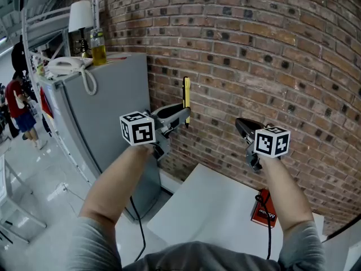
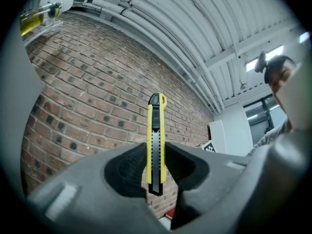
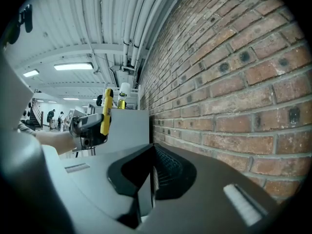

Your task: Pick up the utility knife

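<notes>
A yellow and black utility knife (image 1: 186,100) stands upright in the air before the brick wall, with my left gripper (image 1: 183,116) shut on its lower part. In the left gripper view the knife (image 2: 155,143) rises between the two dark pads, which press on its sides. The right gripper view also catches the knife (image 3: 105,117) at the left, held in the left gripper (image 3: 90,128). My right gripper (image 1: 243,126) hangs level to the right of it, close to the wall, its jaws together with nothing between them (image 3: 151,182).
A brick wall (image 1: 271,66) stands right ahead. To the left is a grey cabinet (image 1: 107,117) carrying a white telephone (image 1: 65,65), a bottle of yellow liquid (image 1: 98,47) and a lamp (image 1: 80,16). Below lie a white table (image 1: 220,210) and a red object (image 1: 264,210). A person stands far left.
</notes>
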Action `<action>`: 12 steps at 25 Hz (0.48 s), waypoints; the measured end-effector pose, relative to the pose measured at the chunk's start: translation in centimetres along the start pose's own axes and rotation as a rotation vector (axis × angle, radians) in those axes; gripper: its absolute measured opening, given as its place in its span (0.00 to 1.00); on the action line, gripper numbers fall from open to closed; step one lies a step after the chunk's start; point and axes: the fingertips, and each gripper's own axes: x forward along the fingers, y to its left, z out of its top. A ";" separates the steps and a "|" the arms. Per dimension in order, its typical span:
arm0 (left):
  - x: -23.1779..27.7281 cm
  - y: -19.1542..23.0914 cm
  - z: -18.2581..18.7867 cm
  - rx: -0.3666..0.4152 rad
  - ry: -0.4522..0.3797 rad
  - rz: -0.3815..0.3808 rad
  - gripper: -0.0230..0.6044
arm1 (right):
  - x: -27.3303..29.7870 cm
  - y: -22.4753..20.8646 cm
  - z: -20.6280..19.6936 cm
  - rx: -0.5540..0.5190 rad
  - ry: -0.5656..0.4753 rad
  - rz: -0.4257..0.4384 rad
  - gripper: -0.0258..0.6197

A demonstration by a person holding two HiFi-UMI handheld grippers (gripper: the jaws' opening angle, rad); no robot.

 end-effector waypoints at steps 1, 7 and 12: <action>0.0 0.0 0.0 0.002 0.001 0.000 0.22 | 0.0 0.0 0.0 0.001 0.000 0.000 0.05; 0.0 0.0 0.0 0.001 -0.002 -0.004 0.22 | 0.1 0.1 -0.1 -0.002 0.003 0.001 0.05; 0.1 -0.1 0.1 0.003 -0.001 -0.007 0.22 | 0.1 0.2 -0.1 -0.003 0.005 0.003 0.05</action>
